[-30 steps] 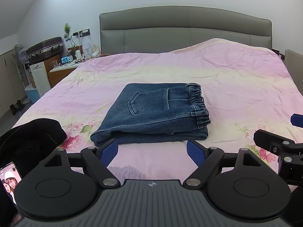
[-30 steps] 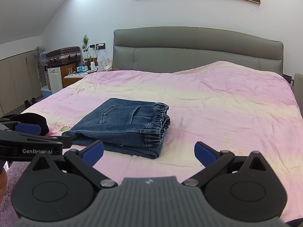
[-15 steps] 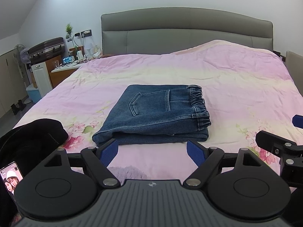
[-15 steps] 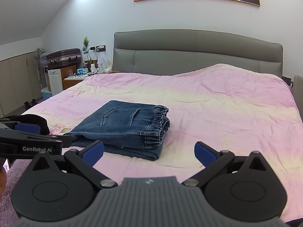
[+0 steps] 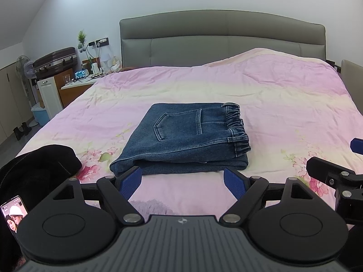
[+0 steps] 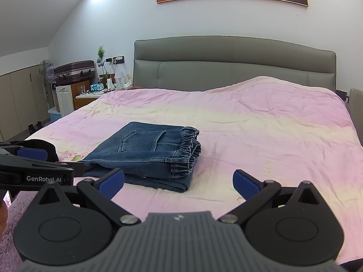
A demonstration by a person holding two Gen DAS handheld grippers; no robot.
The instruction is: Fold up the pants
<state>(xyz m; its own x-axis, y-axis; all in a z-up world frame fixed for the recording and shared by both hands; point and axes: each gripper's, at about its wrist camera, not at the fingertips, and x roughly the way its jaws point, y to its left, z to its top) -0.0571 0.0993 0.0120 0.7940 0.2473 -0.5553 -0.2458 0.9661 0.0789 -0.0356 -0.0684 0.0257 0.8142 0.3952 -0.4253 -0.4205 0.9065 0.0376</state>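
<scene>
A pair of blue denim pants lies folded into a compact rectangle on the pink bedspread, back pocket up and elastic waistband to the right. It also shows in the right wrist view. My left gripper is open and empty, just short of the pants' near edge. My right gripper is open and empty, near the pants' right front corner. The right gripper shows at the right edge of the left wrist view; the left gripper shows at the left of the right wrist view.
A black garment lies at the bed's near left corner, with a phone beside it. A grey headboard stands at the back. A nightstand, suitcase and fan stand to the left of the bed.
Both grippers have drawn back and risen slightly, so the pants sit a little lower in both views. The pants have not moved. Both grippers stay open.
</scene>
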